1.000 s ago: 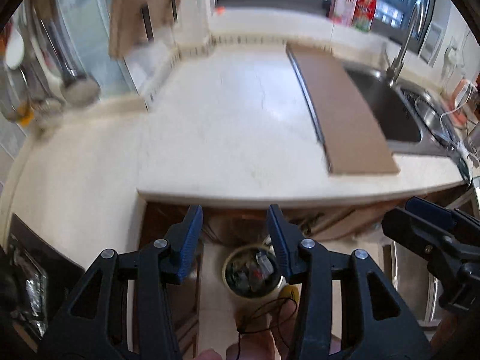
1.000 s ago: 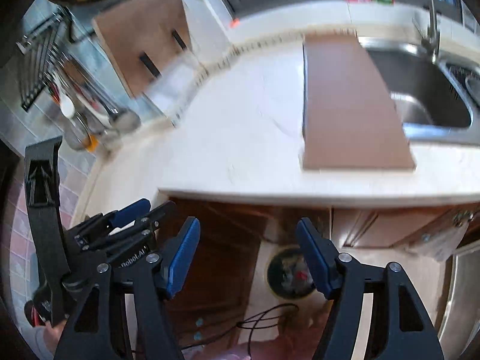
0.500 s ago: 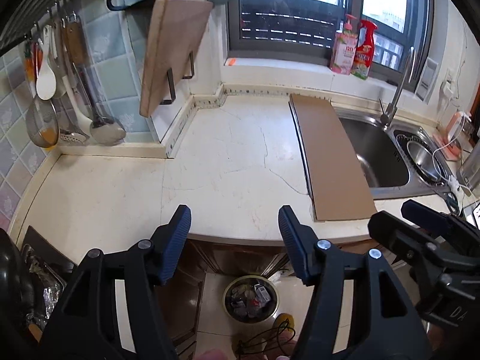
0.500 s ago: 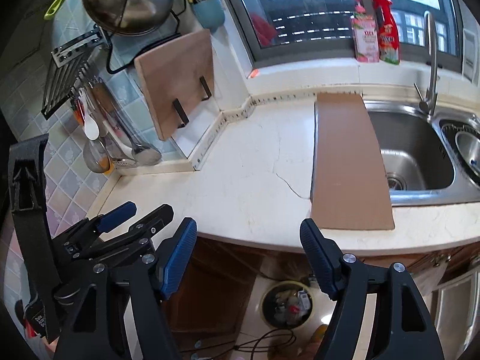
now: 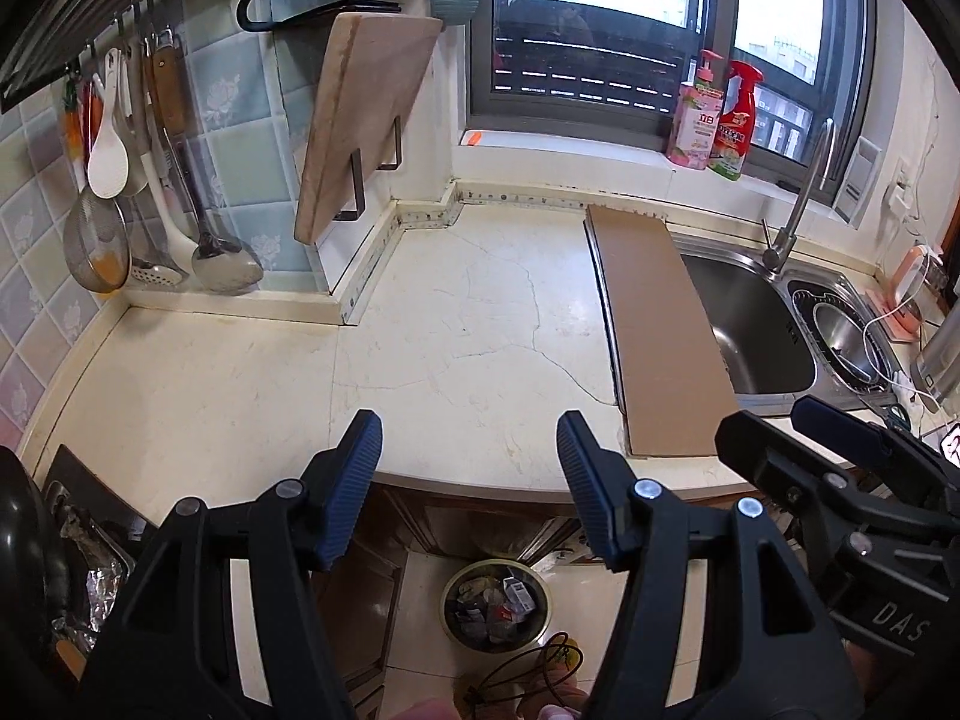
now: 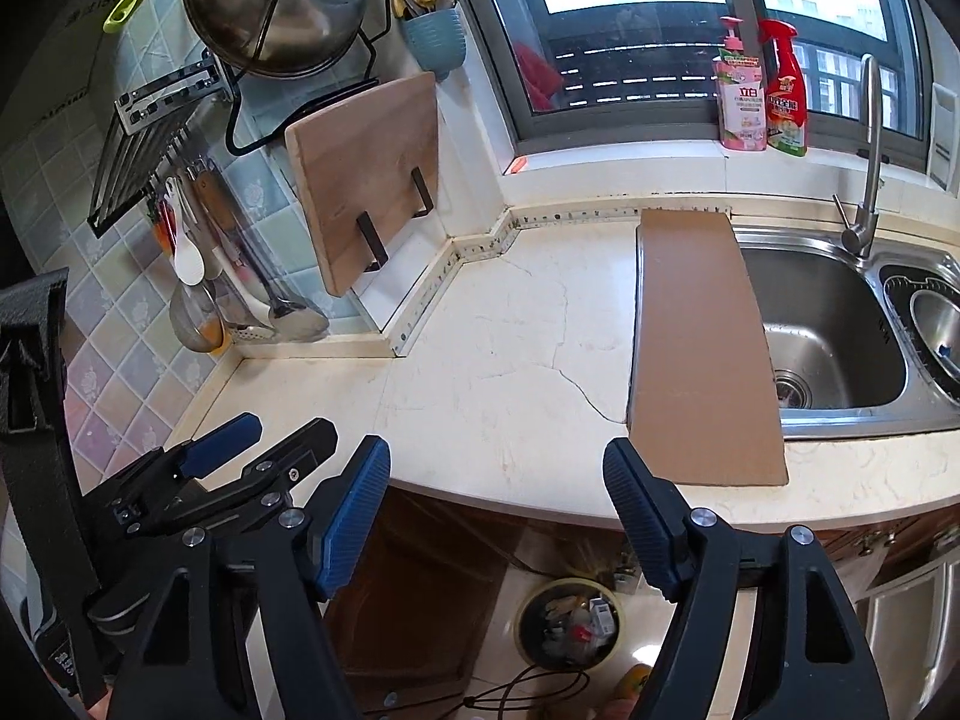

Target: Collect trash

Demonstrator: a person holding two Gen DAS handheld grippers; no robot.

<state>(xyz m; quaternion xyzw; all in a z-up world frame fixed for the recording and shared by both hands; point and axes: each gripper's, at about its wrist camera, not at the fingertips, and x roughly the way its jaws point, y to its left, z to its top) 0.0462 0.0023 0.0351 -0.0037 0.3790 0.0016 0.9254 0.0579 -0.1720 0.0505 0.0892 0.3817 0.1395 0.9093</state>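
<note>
A round trash bin (image 5: 493,606) full of scraps stands on the floor below the counter edge; it also shows in the right wrist view (image 6: 570,618). My left gripper (image 5: 469,468) is open and empty, held above the counter's front edge. My right gripper (image 6: 497,492) is open and empty at the same edge, to the right of the left one (image 6: 222,456). The right gripper also shows in the left wrist view (image 5: 840,438). The cream counter (image 5: 468,330) holds a flat brown cardboard sheet (image 5: 657,330), which also shows in the right wrist view (image 6: 699,348).
A steel sink (image 6: 828,330) with a tap (image 6: 864,162) lies right of the cardboard. A wooden cutting board (image 5: 360,120) leans on the tiled wall. Ladles and a strainer (image 5: 120,180) hang at left. Two bottles (image 5: 714,114) stand on the sill. A stove corner (image 5: 72,540) is at lower left.
Both grippers have risen and tilted up from facing down at the floor bin; the wall, window and whole counter came into view. Both jaws stay open.
</note>
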